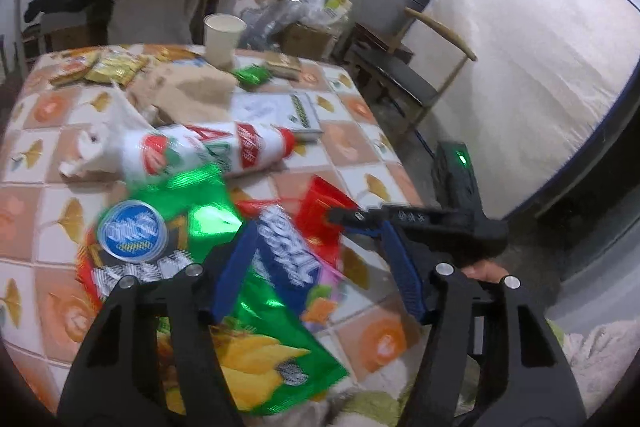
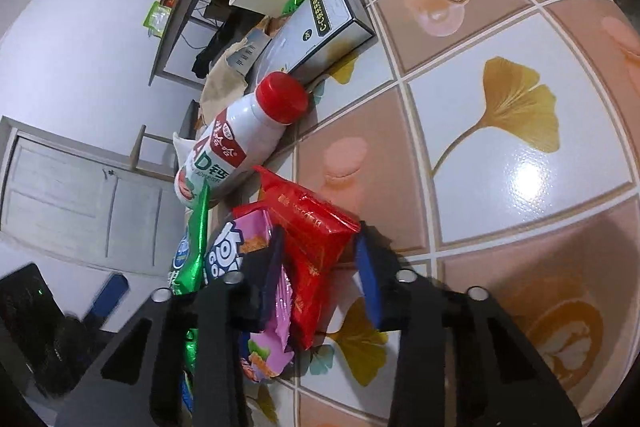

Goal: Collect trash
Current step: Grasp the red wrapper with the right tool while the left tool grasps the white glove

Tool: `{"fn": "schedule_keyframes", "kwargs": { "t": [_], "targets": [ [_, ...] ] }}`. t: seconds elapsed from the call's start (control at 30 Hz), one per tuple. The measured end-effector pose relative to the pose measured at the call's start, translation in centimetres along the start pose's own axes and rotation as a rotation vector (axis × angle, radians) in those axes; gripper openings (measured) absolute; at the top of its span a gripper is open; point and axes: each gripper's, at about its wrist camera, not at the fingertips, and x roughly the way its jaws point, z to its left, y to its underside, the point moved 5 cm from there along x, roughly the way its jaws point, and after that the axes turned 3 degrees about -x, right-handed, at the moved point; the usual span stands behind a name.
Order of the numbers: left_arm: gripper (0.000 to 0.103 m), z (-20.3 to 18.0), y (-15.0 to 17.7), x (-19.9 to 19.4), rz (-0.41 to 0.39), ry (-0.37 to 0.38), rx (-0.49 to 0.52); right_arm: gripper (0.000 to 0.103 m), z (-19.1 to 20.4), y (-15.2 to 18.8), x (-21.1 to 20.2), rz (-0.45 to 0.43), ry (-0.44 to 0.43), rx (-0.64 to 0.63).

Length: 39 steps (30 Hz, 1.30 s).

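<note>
Two grippers over wrapper pile. Right gripper [image 2: 320, 267] nearer, jaws part-closed straddling red packet [image 2: 316, 227], contact unclear. Left gripper [image 1: 316, 263] open above blue wrapper [image 1: 288, 259], holding nothing.

Landmark: the lying bottle [image 1: 208, 151] at mid-table [image 1: 360, 163]. Behind it, a flat box [image 1: 280, 111] touching its cap end, then a crumpled paper bag [image 1: 188, 95], then an upright paper cup [image 1: 222, 39] near the far edge. Left of the bottle, against its base, a wad of tissue [image 1: 88, 151]. In front of it, overlapping snack packets [image 1: 256, 267] with a round lid [image 1: 132, 231] on top. Right of that heap, a wrapper [image 2: 316, 239] between the right gripper [image 2: 320, 263] fingers. Left gripper [image 1: 316, 267] over the heap, nearest the bottle's front.
</note>
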Motion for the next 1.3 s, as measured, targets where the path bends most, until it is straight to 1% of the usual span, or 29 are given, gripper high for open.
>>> {"fn": "schedule_keyframes", "kwargs": {
  "t": [0.07, 0.2, 0.27, 0.33, 0.37, 0.4, 0.43, 0.53, 0.63, 0.7, 0.73, 0.77, 0.8, 0.87, 0.9, 0.97, 1.07, 1.3],
  "targets": [
    [0.060, 1.3, -1.2, -0.6, -0.020, -0.026, -0.019, 0.023, 0.0, 0.0, 0.1, -0.002, 0.008, -0.006],
    [0.060, 4.9, -3.8, -1.3, -0.048, -0.072, -0.091, 0.019, 0.0, -0.1, -0.1, -0.011, 0.030, -0.025],
    [0.055, 7.3, -5.4, -1.2, -0.052, -0.082, -0.148, 0.018, 0.0, -0.2, -0.4, -0.017, 0.040, -0.035],
    [0.055, 9.9, -7.1, -0.4, -0.051, -0.097, -0.196, 0.017, -0.1, -0.4, -0.6, -0.024, 0.048, -0.045],
    [0.055, 11.2, -7.8, 0.2, -0.042, -0.108, -0.205, 0.016, -0.1, -0.4, -0.7, -0.026, 0.048, -0.046],
    [0.055, 12.4, -8.4, 0.9, -0.030, -0.141, -0.209, 0.016, -0.2, -0.4, -0.8, -0.027, 0.047, -0.045],
    [0.055, 14.0, -9.1, 2.0, -0.010, -0.191, -0.211, 0.016, -0.3, -0.4, -0.8, -0.027, 0.045, -0.043],
    [0.055, 17.4, -10.2, 4.8, 0.053, -0.262, -0.222, 0.016, -0.3, -0.5, -0.7, -0.027, 0.043, -0.041],
    [0.054, 19.4, -10.3, 6.8, 0.103, -0.286, -0.239, 0.015, -0.3, -0.5, -0.9, -0.028, 0.042, -0.041],
    [0.047, 19.9, -10.1, 7.7, 0.128, -0.269, -0.246, 0.015, -0.2, -0.6, -1.1, -0.031, 0.041, -0.044],
    [0.041, 20.1, -10.0, 8.1, 0.143, -0.254, -0.254, 0.014, -0.1, -0.6, -1.2, -0.032, 0.040, -0.046],
    [0.032, 20.2, -9.8, 8.5, 0.154, -0.241, -0.265, 0.014, 0.0, -0.7, -1.3, -0.034, 0.041, -0.050],
    [0.029, 20.3, -9.7, 8.6, 0.160, -0.230, -0.275, 0.013, 0.1, -0.7, -1.4, -0.036, 0.041, -0.052],
    [0.017, 20.2, -9.5, 8.8, 0.158, -0.216, -0.279, 0.012, 0.2, -0.8, -1.6, -0.040, 0.040, -0.056],
    [0.015, 20.2, -9.5, 8.7, 0.150, -0.208, -0.273, 0.012, 0.3, -0.8, -1.8, -0.044, 0.041, -0.060],
    [0.006, 19.9, -9.5, 8.5, 0.135, -0.205, -0.264, 0.012, 0.5, -0.8, -2.2, -0.054, 0.049, -0.067],
    [0.002, 19.6, -9.7, 7.9, 0.112, -0.198, -0.256, 0.011, 0.7, -0.9, -2.8, -0.068, 0.050, -0.071],
    [0.002, 18.4, -10.6, 5.6, 0.032, -0.217, -0.215, 0.011, 1.0, -1.2, -4.2, -0.100, 0.055, -0.081]
  ]
}}
